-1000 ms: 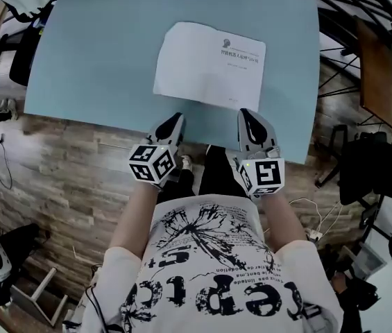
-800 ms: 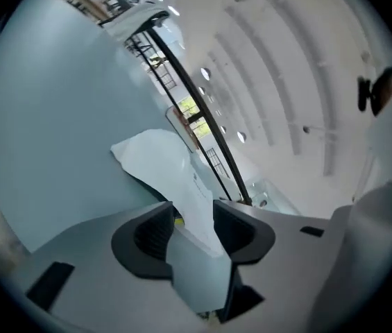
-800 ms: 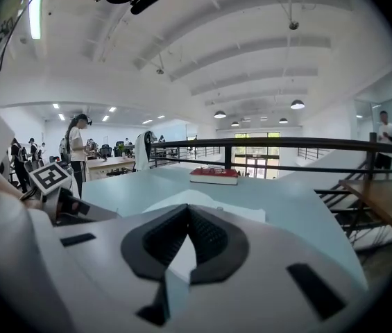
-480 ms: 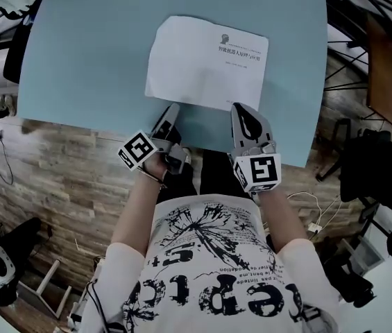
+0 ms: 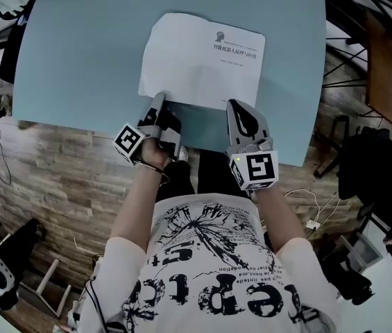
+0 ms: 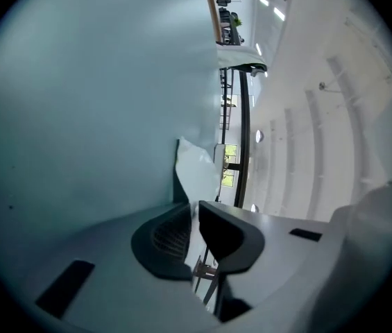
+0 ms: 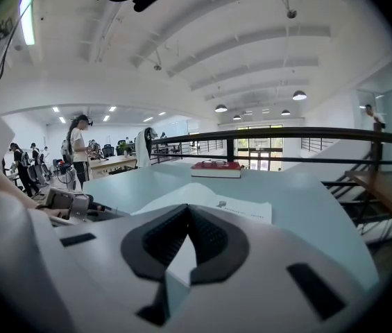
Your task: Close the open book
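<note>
Wrist (image 5: 151,164) sideways, left tool (image 5: 157,103) jaws closing round book (image 5: 202,54) corner (right tool (image 5: 237,111) upright)

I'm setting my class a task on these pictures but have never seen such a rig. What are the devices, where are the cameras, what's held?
No robot: a person holds a two-jaw gripper in each hand. One camera on the head looks down; one rides on each gripper. An open white book lies on the light blue table, a closed red book near its far edge. The left gripper, turned sideways, is closing its jaws with the book's near left page corner between them. The right gripper is shut and empty.
</note>
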`<state>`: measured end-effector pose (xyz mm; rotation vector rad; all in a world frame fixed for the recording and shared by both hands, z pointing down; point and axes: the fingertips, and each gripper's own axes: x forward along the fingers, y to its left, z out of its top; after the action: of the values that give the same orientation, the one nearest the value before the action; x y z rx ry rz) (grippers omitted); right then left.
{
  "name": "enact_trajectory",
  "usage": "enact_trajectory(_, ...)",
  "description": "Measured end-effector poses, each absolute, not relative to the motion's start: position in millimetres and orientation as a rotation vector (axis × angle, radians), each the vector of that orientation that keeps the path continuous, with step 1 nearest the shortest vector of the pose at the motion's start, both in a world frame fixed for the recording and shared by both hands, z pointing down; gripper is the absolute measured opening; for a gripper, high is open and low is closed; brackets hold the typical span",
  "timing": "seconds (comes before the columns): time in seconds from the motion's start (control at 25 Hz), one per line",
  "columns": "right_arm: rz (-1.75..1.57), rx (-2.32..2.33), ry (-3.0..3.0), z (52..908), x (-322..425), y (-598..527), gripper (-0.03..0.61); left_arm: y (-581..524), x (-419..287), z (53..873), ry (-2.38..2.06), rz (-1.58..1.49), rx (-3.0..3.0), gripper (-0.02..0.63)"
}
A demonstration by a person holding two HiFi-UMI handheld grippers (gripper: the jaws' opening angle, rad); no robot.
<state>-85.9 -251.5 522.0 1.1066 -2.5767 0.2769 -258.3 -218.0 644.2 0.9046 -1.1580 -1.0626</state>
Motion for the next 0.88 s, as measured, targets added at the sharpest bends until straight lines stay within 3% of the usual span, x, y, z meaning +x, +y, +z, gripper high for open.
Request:
enact_trajectory(0.04, 0.276, 1.109, -2.574, 522, -85, -251, 0.011, -217, -259, 645, -1.157, -1.074, 0.89, 0.035)
enact_trajectory(0.28, 0.268, 1.134, -2.558, 521, -79, -249, 0.011, -220, -255, 618, -1.206, -1.017, 1.101, 0.025)
enact_trajectory(0.88, 0.242, 1.314, -2.539, 500, -39, -216, 0.011, -223, -167, 548, -1.472, -0.031, 2.029, 0.023)
